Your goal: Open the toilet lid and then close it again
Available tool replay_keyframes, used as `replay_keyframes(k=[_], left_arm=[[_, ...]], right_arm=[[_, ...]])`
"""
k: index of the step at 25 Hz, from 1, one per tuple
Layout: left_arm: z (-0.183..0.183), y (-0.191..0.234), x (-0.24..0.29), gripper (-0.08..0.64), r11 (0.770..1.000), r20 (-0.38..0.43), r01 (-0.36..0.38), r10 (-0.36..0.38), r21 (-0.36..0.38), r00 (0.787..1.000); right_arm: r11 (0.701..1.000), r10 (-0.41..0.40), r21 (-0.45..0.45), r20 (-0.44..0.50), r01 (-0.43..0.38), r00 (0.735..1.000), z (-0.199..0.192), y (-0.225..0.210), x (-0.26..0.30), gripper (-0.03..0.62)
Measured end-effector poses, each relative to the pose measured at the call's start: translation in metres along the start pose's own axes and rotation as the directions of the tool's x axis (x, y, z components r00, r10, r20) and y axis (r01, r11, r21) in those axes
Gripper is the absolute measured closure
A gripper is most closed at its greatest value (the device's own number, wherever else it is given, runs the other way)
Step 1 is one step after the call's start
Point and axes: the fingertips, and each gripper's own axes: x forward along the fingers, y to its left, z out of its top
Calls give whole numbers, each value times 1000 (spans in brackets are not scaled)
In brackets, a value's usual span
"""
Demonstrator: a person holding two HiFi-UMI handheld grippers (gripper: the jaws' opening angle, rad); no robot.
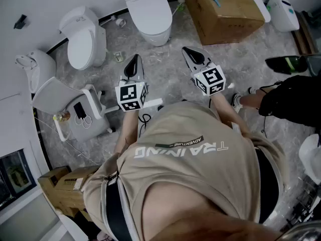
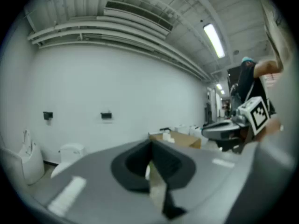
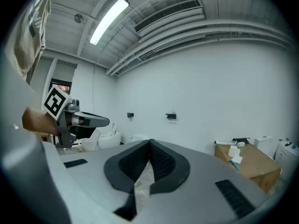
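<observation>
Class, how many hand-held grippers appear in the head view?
2. The left hand-held gripper is centre-left over the floor; the right hand-held gripper is centre-right, nearer the cardboard box. None seems hidden.

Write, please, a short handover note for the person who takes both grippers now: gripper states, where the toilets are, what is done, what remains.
Left gripper: shut, empty, held in the air over the floor.
Right gripper: shut, empty, beside it.
The toilet straight ahead has its lid down; the second toilet, to its left, too. Neither gripper touches one.
Done: nothing visible.
Left: reach a toilet, lift its lid, lower it. Which toilet is meant cannot be told.
</observation>
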Motion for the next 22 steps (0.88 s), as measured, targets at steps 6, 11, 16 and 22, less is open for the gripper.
replay_keyframes(k=[6,11,16,22], left_arm=[[6,6,8,555,1000,2,-16,16,2,1000],[2,8,16,555,999,-11,-42,42,-6,999],[-10,2,30,555,998,-45,-60,59,-22,997],[-13,-9,54,555,998,-65,-66,66,-9,996]], right_arm=[[1000,15,-7,-2,-15,1000,3,-8,10,578],[999,40,2,-8,-40,999,-3,-14,17,578],[999,48,-1,-36,-48,998,-15,-30,21,578],[999,32,24,-58,-30,998,-35,-57,21,580]])
